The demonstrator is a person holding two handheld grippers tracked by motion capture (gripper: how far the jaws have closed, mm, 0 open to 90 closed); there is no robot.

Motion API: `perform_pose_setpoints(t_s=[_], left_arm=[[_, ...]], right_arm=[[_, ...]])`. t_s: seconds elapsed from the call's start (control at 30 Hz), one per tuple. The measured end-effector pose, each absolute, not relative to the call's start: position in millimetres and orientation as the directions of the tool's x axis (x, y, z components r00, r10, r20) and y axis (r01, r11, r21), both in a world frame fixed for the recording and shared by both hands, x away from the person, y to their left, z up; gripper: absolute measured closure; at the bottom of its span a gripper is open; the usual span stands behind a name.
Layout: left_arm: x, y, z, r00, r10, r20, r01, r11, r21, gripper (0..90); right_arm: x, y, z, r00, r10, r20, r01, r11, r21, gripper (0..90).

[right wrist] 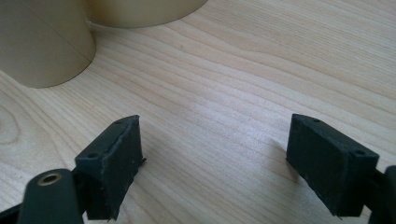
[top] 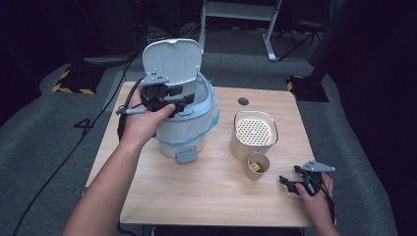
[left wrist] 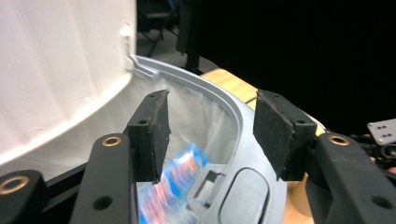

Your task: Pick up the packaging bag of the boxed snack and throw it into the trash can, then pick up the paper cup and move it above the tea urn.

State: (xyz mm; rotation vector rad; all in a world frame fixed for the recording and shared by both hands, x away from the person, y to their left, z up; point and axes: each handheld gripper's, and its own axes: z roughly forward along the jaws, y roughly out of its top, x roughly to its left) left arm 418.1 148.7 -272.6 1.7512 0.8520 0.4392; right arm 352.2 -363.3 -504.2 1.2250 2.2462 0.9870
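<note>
White plastic is what your left gripper (top: 164, 98) hangs over: the little bin (top: 189, 125) with its lid (top: 172, 61) flipped up. Its jaws are spread apart and nothing is pinched between them. In the left gripper view you look past the pads down into the bin bag (left wrist: 205, 116), and a blue, white and orange wrapper (left wrist: 180, 175) lies inside, a bit blurry. So it looks like that piece of trash is already in the bin. That part seems done.

Your right gripper (top: 297, 183) rests low near the right front corner of the wooden table (top: 206, 196). Its jaws are spread wide too, with only bare wood between them.

Just beside it stands a small paper cup (top: 257, 166) with something yellow (top: 255, 167) inside. It touches, or nearly touches, a bigger tan pot (top: 252, 135) with a holed white top.

What is left, I think: the yellow thing in the cup may need to go in the bin too, and the lid is not shut yet.
</note>
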Motion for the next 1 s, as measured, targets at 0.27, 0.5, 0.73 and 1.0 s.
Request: perform_pose_setpoints(t_s=[0.27, 0.5, 0.73, 1.0], left_arm=[[391.6, 176.4, -266.1, 0.697, 0.714, -0.071, 0.251, -0.150, 0.956, 40.3], [360.7, 195.0, -272.2, 0.728, 0.684, -0.039, 0.222, -0.182, 0.958, 39.7], [336.7, 205.6, -288.4, 0.752, 0.658, -0.035, 0.217, -0.196, 0.956, 39.4], [318.8, 212.9, -320.1, 0.771, 0.637, -0.016, 0.225, -0.249, 0.942, 36.4]], right_arm=[[352.4, -363.4, -504.1, -0.538, 0.843, -0.009, 0.564, 0.368, 0.739, 18.4], [352.3, -363.2, -503.7, -0.538, 0.843, -0.009, 0.566, 0.369, 0.738, 18.9], [348.8, -360.9, -489.2, -0.601, 0.799, 0.002, 0.522, 0.391, 0.758, 21.7], [335.7, -350.7, -483.3, -0.706, 0.708, 0.018, 0.456, 0.436, 0.776, 18.9]])
